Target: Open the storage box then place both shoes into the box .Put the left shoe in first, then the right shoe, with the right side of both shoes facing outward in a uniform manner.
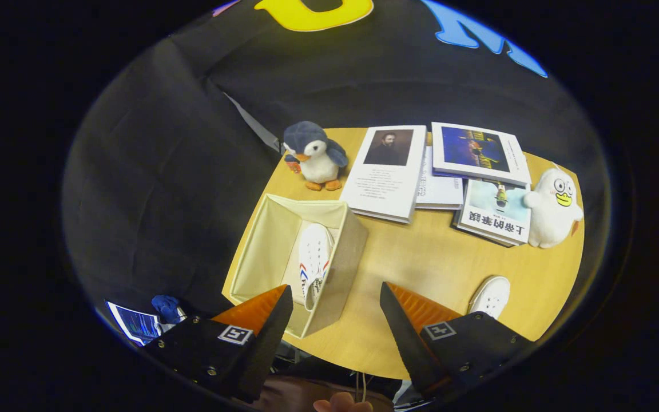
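Gripper view, gripper (336, 309): fingers apart, holding nothing.
Box (348, 246): open, one shoe (313, 257) inside, just ahead.
Second shoe (491, 296): on table (421, 257), beside right finger.

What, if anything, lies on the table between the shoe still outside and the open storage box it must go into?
Nothing visible: bare table separates the second shoe from the storage box, which already holds one shoe. The gripper hangs above with jaws open and empty. Books and plush toys lie farther back.
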### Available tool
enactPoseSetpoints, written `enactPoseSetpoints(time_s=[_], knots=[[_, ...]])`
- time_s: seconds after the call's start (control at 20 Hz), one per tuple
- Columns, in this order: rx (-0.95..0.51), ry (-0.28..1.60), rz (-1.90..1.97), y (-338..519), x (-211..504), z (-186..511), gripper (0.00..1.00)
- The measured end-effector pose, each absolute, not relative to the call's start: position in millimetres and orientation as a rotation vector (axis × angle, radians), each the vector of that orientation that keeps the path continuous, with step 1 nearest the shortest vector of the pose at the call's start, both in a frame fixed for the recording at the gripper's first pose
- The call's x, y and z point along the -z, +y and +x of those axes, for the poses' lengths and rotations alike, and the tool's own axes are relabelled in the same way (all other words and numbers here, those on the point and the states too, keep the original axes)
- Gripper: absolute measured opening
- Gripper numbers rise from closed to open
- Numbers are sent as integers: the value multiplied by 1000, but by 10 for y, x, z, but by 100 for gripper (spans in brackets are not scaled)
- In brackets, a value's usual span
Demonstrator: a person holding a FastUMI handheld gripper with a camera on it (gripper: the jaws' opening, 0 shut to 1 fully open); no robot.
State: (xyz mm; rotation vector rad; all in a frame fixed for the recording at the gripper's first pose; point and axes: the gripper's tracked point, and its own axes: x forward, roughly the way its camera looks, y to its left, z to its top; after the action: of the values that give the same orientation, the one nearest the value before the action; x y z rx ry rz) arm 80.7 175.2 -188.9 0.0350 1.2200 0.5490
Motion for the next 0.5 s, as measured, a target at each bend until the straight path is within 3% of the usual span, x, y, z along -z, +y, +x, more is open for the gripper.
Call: enactPoseSetpoints(time_s=[0.5], knots=[[-375, 1258, 134, 613, 2334, 810, 93]])
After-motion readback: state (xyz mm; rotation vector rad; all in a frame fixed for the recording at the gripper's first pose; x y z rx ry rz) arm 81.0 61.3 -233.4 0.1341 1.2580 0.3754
